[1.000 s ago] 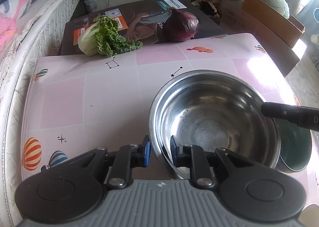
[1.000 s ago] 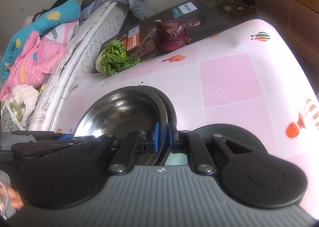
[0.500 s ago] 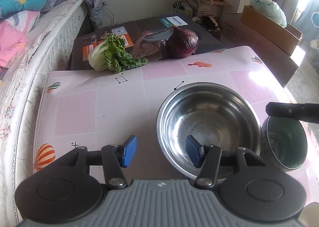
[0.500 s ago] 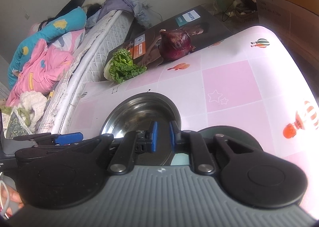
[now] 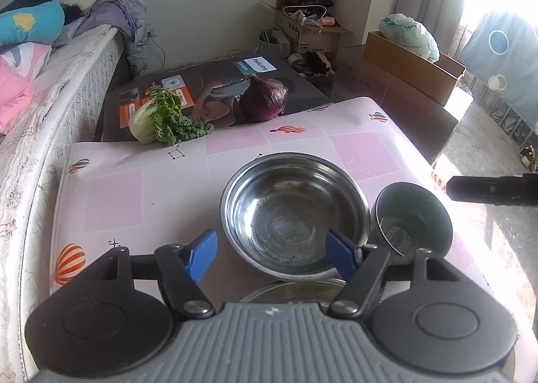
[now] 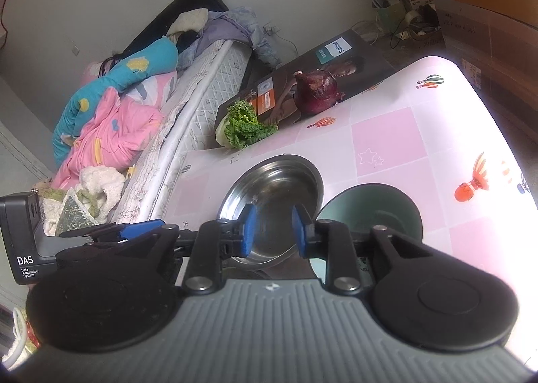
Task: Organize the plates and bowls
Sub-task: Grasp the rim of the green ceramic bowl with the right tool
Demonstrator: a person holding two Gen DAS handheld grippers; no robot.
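A steel bowl (image 5: 294, 209) sits on the pink table (image 5: 134, 187); it also shows in the right wrist view (image 6: 275, 187). A smaller green bowl (image 5: 412, 218) stands touching its right side and shows in the right wrist view (image 6: 373, 211). A metal plate's rim (image 5: 289, 292) shows just below the steel bowl. My left gripper (image 5: 270, 256) is open and empty, above the steel bowl's near rim. My right gripper (image 6: 274, 231) is open and empty, raised above the two bowls; its finger shows in the left wrist view (image 5: 491, 189).
A leafy cabbage (image 5: 164, 118) and a red onion (image 5: 264, 103) lie on a dark Philips box (image 5: 201, 90) at the table's far edge. A bed (image 5: 43, 93) runs along the left. Cardboard boxes (image 5: 403, 63) stand to the right.
Both grippers have opened and drawn back and up from the steel bowl's rim. The steel bowl now rests on the table beside the green bowl.
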